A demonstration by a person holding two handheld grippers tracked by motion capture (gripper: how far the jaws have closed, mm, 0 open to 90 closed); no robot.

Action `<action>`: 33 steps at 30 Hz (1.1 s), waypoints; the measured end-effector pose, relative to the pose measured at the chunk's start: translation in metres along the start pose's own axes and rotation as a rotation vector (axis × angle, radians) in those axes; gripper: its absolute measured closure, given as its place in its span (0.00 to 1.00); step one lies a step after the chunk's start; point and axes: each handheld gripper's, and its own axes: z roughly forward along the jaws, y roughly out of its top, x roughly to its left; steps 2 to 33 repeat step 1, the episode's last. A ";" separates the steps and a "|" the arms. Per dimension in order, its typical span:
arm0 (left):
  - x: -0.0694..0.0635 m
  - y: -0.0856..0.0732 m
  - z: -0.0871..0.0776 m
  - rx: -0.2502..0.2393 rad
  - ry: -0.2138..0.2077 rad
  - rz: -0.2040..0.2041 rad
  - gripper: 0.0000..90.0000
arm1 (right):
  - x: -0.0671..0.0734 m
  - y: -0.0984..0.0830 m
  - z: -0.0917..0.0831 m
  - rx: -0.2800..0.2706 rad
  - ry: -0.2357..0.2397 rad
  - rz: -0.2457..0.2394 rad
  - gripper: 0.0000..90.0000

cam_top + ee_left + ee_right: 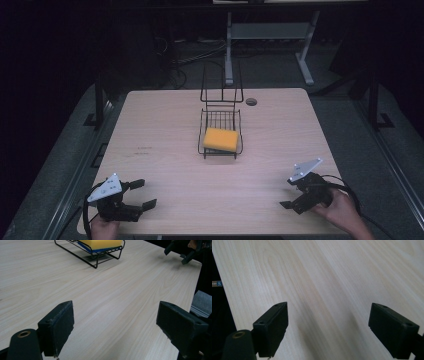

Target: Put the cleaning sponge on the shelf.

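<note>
table: big pale wood-grain tabletop (165, 140) taking up the middle of the high view, mostly bare, small dark round hole (251, 101) near its far edge

rack: black wire rack with a tall looped back (221, 102), sitting at center frame, a bit toward the upper half; seen again at the top of the left gripper view (75, 247)

sponge: yellow rectangular sponge with a blue underside (221, 139), lying flat in the rack's low tray, long axis running roughly left-right across the frame, slightly skewed; yellow top and blue edge peeking in at top center of the left gripper view (102, 243)

key relation: sponge up-frame from both tools, roughly midway between them, well apart from each; hard to call either one nearer. Left one angled so the rack shows ahead of its jaws, right one looking down at plain wood, so probably the left better lined up for a reach

left gripper: black two-jaw gripper with a grey triangular plate (142, 194), lower left of the frame, jaws spread wide with nothing between, low over the table near the front edge, hand (102, 229) just poking in at the bottom

right gripper: matching black one (291, 193), lower right, jaws also wide apart and empty, hand (342, 210) wrapped around its back, cable looping off to the right; far off at upper right of the left gripper view too (178, 251)
</note>
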 end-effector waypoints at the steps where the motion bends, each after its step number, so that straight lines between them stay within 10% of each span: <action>1: 0.001 0.000 0.000 0.001 -0.002 -0.004 0.16 | 0.003 -0.004 -0.001 0.000 -0.005 0.014 0.17; 33: 0.001 0.000 0.000 0.001 -0.002 -0.004 0.16 | 0.003 -0.004 -0.001 0.000 -0.005 0.014 0.17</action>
